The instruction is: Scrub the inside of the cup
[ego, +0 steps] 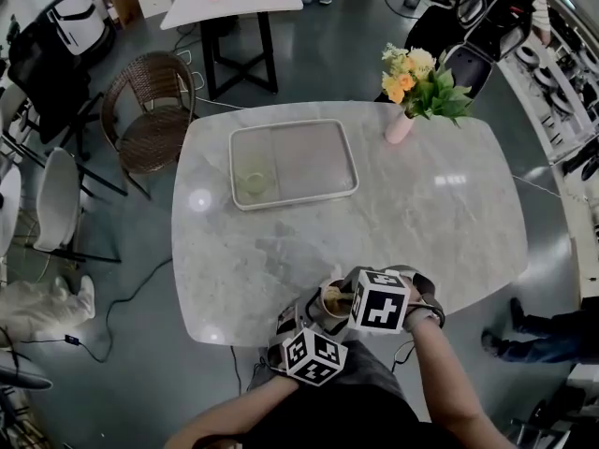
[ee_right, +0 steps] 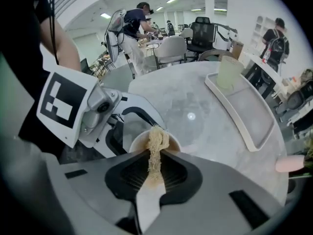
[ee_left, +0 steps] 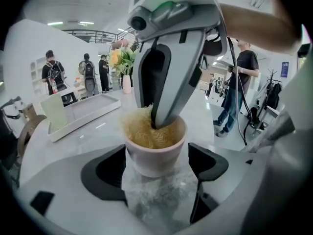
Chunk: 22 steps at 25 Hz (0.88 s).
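Two grippers: both work at the table's [ego: 440, 232] 6 o'clock edge.
Left gripper [ee_left: 157, 173]: jaws clamp the one cup [ee_left: 154, 153] by its sides, mouth up, bracing it against the scrubbing.
Right gripper [ee_right: 155, 169]: jaws pinched tight on one fibrous scrubber [ee_right: 157, 143], its end pushed inside the cup to reach the wall.
Elsewhere: one tray [ego: 343, 157] at 11 o'clock, one flower vase [ego: 400, 126] at 1 o'clock.

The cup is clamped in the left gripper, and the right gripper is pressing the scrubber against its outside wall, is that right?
Not quite. The scrubber is inside the cup, not against its outside wall. The left gripper view shows the scrubber filling the cup's mouth, with the right gripper dipping in from above. The left gripper does clamp the cup.
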Available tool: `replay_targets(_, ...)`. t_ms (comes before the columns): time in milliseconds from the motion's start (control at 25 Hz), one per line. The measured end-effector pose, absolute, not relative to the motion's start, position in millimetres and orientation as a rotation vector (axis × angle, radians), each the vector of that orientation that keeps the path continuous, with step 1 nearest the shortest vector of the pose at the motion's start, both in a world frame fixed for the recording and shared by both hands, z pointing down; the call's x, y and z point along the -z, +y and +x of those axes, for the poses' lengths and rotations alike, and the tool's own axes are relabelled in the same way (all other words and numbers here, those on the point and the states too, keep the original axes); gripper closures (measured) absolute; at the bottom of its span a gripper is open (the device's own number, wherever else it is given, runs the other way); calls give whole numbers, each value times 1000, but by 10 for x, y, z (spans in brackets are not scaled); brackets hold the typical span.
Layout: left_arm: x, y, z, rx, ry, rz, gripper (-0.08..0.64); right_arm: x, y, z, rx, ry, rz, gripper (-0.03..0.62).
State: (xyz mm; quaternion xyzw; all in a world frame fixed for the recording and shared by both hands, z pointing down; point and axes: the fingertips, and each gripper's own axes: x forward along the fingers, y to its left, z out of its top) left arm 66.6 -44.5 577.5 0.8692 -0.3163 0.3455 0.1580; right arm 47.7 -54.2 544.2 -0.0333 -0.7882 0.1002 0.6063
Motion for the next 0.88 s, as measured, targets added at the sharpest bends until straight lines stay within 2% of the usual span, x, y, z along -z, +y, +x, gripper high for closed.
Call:
replay_targets(240, -5822, -428, 299, -1017, -598, 2561, 152, -5374, -560, 505, -247, -1856, -43, 532)
replay_targets(400, -5866, -578, -32, -1146, -426, 2618, 152, -5456, -549, 511, -226, -1815, -35, 532)
replay_targets(680, -5902, -415, 419, -1273, -150, 2790, 152, -5539, -582, 479, -160, -1776, -39, 532)
replay_targets(880, -5882, -336, 502, -1231, -242, 2748, 207, -5554, -632, 510, -76, -1768, -66, 532)
